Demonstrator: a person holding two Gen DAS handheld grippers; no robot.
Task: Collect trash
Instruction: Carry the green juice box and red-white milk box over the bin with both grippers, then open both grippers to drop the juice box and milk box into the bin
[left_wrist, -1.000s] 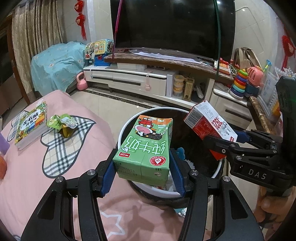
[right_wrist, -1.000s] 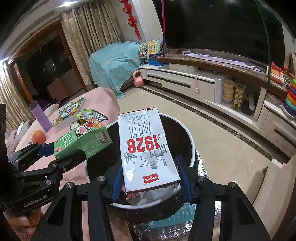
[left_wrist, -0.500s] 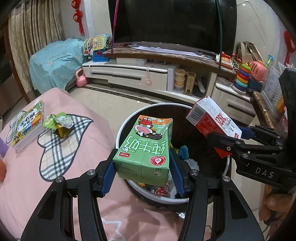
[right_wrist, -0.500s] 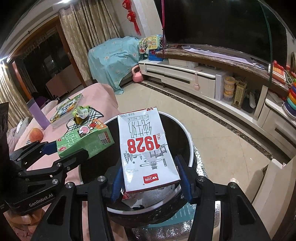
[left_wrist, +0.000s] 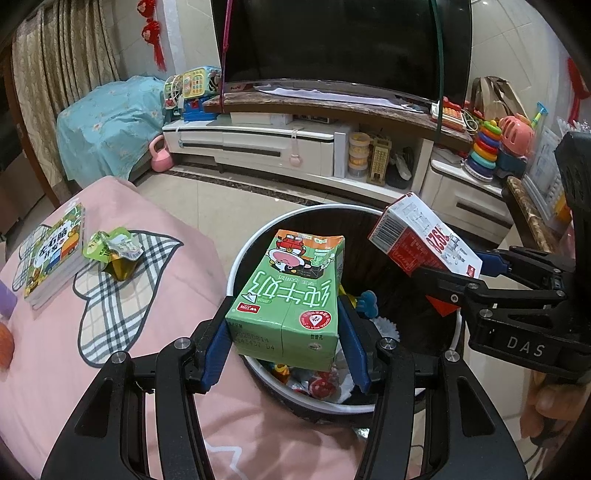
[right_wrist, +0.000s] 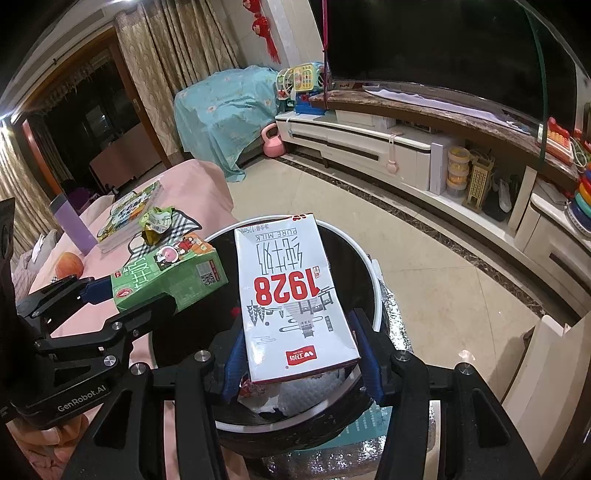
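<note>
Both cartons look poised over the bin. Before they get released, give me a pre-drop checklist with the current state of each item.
1. Left gripper clamped on the green milk carton: ok.
2. Right gripper clamped on the white 1928 milk carton: ok.
3. Green carton over the trash bin opening: ok, though it sits near the rim beside the pink blanket.
4. White carton over the opening: ok, well inside the rim.
5. Cartons apart from each other: ok.
6. Room left in the bin: cannot tell; trash is visible below.
7. Remaining trash: not ok, crumpled green wrapper lies on the blanket.
</note>
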